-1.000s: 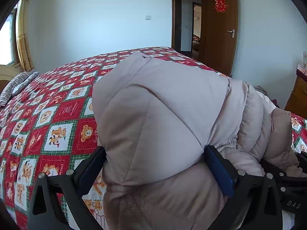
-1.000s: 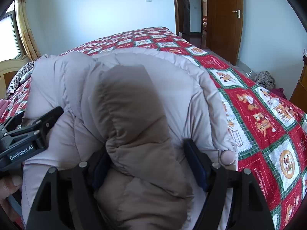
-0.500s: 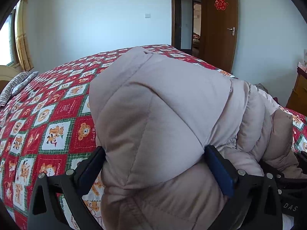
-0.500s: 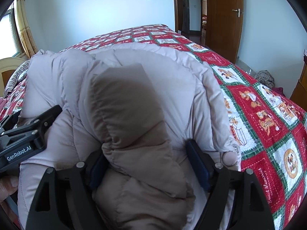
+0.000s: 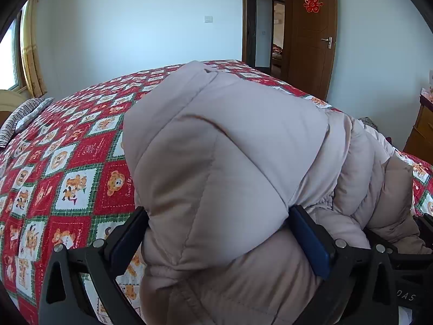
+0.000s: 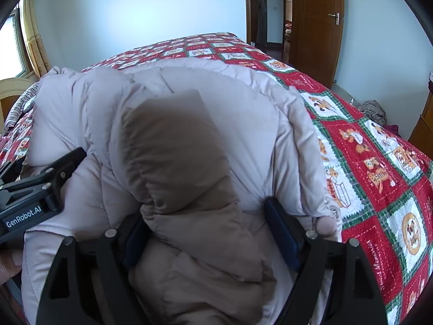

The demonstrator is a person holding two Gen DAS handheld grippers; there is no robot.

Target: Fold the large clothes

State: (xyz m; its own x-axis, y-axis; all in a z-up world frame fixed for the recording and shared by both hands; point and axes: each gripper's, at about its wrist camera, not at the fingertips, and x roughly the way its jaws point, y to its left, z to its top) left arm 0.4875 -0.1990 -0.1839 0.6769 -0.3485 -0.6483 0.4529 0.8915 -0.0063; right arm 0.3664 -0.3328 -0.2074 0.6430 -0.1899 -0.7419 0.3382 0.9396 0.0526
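Note:
A large pale beige puffer jacket (image 5: 230, 149) is bunched up over the red patchwork quilt (image 5: 67, 162) on the bed. My left gripper (image 5: 216, 216) is shut on a thick fold of the jacket, which bulges up between its blue pads. My right gripper (image 6: 205, 216) is shut on another fold of the jacket (image 6: 176, 149), a darker tan panel rising between its pads. The left gripper's black body (image 6: 40, 189) shows at the left of the right wrist view, close beside the right one. The jacket hides the quilt under it.
The quilt (image 6: 379, 168) spreads to the right and far side. A striped pillow (image 5: 21, 119) lies at the far left by the window. An open wooden door (image 5: 311, 40) is at the back right, a wooden cabinet (image 5: 422, 130) at the right, and a dark bundle (image 6: 373, 111) on the floor.
Both grippers have lifted the jacket a little higher and farther over the quilt. The grips have not changed.

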